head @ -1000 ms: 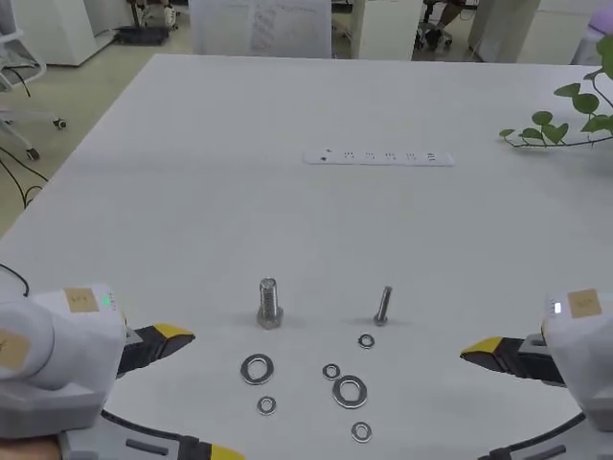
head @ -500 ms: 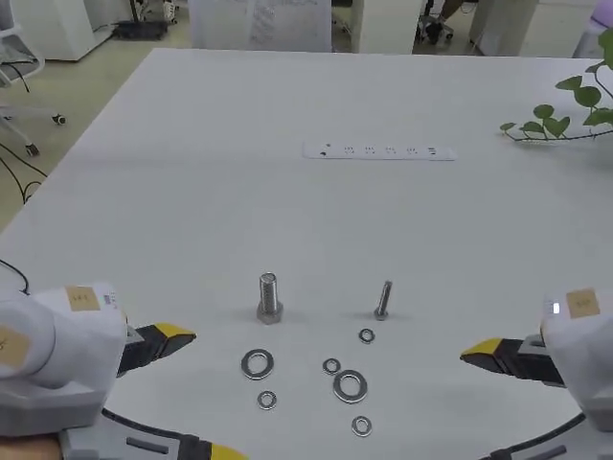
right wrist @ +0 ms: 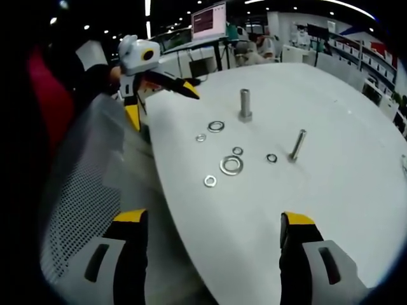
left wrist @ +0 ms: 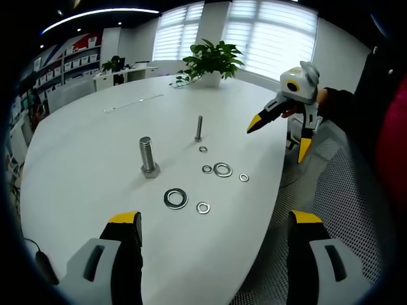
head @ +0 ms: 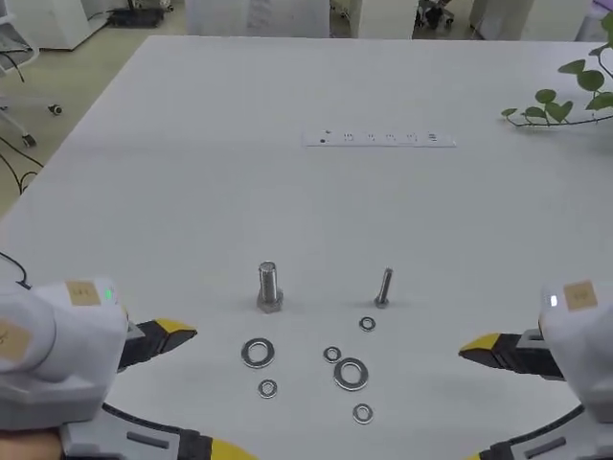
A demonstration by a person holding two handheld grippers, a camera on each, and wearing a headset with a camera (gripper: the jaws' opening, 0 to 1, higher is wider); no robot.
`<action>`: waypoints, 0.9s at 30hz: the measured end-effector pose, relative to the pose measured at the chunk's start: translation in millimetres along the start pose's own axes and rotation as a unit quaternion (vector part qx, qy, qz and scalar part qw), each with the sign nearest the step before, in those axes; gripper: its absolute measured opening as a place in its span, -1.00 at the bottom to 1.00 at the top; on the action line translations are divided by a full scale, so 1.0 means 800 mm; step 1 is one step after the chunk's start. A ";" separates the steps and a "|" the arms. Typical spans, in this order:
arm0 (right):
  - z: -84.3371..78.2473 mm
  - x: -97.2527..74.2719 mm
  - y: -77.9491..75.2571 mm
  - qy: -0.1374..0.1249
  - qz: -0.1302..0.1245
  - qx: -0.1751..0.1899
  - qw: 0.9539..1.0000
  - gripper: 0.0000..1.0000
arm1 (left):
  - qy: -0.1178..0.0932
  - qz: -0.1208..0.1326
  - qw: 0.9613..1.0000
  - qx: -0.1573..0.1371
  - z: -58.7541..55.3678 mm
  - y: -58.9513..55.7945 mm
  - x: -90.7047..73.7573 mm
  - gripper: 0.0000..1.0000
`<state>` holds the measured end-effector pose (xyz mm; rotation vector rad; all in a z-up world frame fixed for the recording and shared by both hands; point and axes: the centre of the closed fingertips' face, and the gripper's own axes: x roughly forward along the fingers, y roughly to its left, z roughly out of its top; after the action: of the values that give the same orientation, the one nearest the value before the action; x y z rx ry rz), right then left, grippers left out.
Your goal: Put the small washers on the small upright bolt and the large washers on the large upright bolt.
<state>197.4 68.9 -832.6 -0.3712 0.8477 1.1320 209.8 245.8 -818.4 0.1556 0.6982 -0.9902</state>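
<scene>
Evidently nothing is threaded yet: the large bolt and small bolt stand bare on the bench, heads down so washers can drop over them. Large washers and small washers lie flat just in front. The left gripper and right gripper flank them, jaws wide and empty.

The left hand-held gripper and right hand-held gripper had white housings, yellow-tipped black jaws and tan square stickers; a dark sleeve covered the person's right wrist.
</scene>
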 end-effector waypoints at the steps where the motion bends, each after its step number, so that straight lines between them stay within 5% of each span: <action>1: -0.001 0.001 0.002 0.000 0.002 0.002 1.000 0.73 | 0.001 -0.001 1.000 -0.001 -0.001 -0.001 0.000 0.91; 10: -0.006 0.001 0.003 0.009 0.005 0.004 1.000 0.72 | 0.005 -0.007 1.000 -0.004 -0.005 -0.002 0.005 0.91; 27: 0.024 0.006 -0.007 0.025 0.004 -0.050 0.998 0.52 | -0.001 -0.012 1.000 -0.001 0.000 0.000 0.008 0.90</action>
<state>211.0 81.9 -825.0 -0.4807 0.8388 1.1789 211.9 241.3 -822.6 0.1447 0.7007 -1.0116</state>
